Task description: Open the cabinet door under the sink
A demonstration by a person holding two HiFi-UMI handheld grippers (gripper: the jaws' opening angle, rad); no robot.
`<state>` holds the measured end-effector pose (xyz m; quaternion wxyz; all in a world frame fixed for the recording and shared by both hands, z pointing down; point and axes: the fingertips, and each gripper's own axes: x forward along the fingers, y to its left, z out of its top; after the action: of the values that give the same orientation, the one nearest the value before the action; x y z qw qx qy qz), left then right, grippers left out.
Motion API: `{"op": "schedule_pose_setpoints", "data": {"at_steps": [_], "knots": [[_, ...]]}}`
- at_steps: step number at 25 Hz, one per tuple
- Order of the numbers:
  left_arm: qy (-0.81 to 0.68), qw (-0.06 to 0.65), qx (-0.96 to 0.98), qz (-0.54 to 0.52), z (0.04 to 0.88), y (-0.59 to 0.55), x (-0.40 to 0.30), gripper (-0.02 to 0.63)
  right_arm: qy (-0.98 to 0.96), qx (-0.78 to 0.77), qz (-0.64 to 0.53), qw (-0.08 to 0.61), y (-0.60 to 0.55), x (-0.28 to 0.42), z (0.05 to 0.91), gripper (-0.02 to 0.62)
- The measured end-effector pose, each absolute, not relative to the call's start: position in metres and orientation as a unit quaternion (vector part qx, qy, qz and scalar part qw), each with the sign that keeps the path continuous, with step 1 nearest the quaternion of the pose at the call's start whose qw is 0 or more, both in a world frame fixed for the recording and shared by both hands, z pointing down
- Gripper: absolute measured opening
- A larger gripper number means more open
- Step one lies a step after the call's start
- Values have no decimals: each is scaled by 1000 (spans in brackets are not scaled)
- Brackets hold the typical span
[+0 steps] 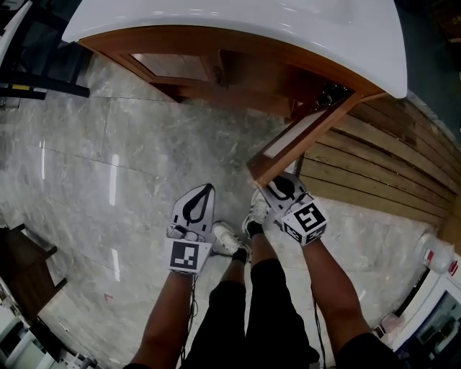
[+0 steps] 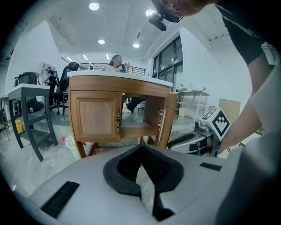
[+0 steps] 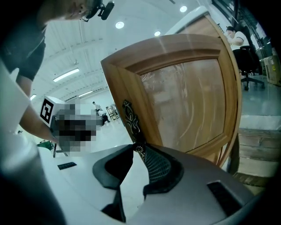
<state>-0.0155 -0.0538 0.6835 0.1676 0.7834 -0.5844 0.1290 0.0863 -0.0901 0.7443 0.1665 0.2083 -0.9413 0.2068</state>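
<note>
Two doors front the brown wooden cabinet (image 1: 252,68) under the curved white sink top (image 1: 252,21). The left-hand wooden door (image 1: 173,66) sits shut. The right-hand wooden door with a pale inset panel (image 1: 301,140) stands swung well out from the cabinet, over the grey marbled floor tiles (image 1: 108,158). The right gripper (image 3: 140,148) is at this open door's free edge, its jaws clamped on the lower end of the door's ornate dark metal handle (image 3: 131,116), with the panel rising close above it. The left gripper (image 2: 141,148) hangs just beside the right one, apart from the cabinet, and points toward the cabinet front. Its jaws are closed together with nothing between them. Brown wooden slats (image 1: 374,166) lie to the right of the open door
</note>
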Motion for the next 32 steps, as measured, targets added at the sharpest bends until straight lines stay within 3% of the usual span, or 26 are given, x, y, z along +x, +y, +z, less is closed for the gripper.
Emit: {"op": "schedule_pose_setpoints", "data": {"at_steps": [15, 32], "knots": [[-556, 161, 804, 138, 683, -26, 5, 21, -946, 203, 183, 176, -63, 160, 747, 94], [-539, 158, 816, 138, 685, -22, 11, 21, -894, 364, 186, 180, -60, 231, 750, 74]]}}
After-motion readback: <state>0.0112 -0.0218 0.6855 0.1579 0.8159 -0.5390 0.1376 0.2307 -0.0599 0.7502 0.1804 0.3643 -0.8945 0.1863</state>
